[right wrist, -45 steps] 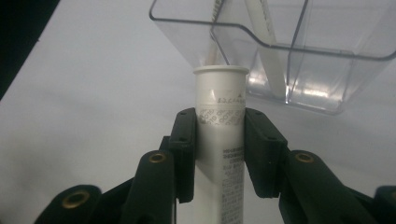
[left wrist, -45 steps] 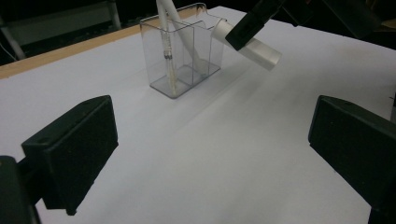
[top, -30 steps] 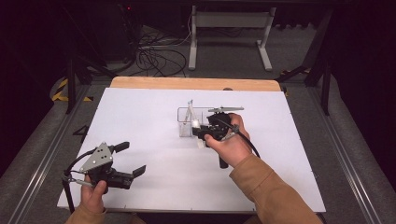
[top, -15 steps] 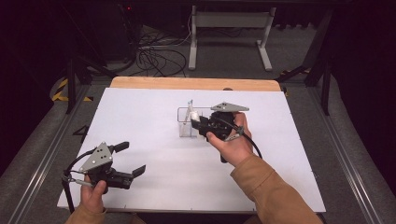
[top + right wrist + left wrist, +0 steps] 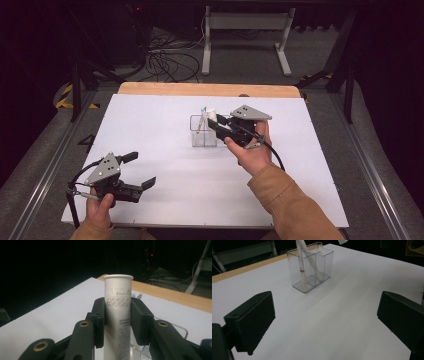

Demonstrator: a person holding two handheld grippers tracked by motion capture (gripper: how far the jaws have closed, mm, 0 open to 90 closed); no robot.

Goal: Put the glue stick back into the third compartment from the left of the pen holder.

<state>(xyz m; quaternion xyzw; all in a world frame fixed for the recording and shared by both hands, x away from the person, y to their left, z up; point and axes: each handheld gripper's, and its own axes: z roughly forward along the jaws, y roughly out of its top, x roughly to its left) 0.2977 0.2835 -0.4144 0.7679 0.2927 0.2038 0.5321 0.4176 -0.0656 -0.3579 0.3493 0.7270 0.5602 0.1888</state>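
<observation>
A clear two-compartment holder (image 5: 202, 135) stands mid-table on the white board. A white tube (image 5: 210, 113) leans in it with its lower end inside, and my right gripper (image 5: 215, 125) is shut on the tube's upper part. In the right gripper view the black pads press both sides of the printed white tube (image 5: 118, 297), just below its rim. A thin pen (image 5: 200, 121) stands in the holder's other compartment. My left gripper (image 5: 141, 169) rests open at the front left with nothing in it. The left gripper view shows the holder (image 5: 322, 263), the pen (image 5: 302, 270) and the tube (image 5: 312, 262) beyond its wide-apart jaws.
The white board (image 5: 150, 125) ends in a wooden strip (image 5: 200, 89) at the back. Metal rails run along both sides of the table. Behind it lie cables (image 5: 165, 60) and a white stand's legs (image 5: 245, 40) on the floor.
The right hand has turned a little over the holder, so its grey plate now faces up, with the tube still in the jaws. The left gripper has stayed put.
</observation>
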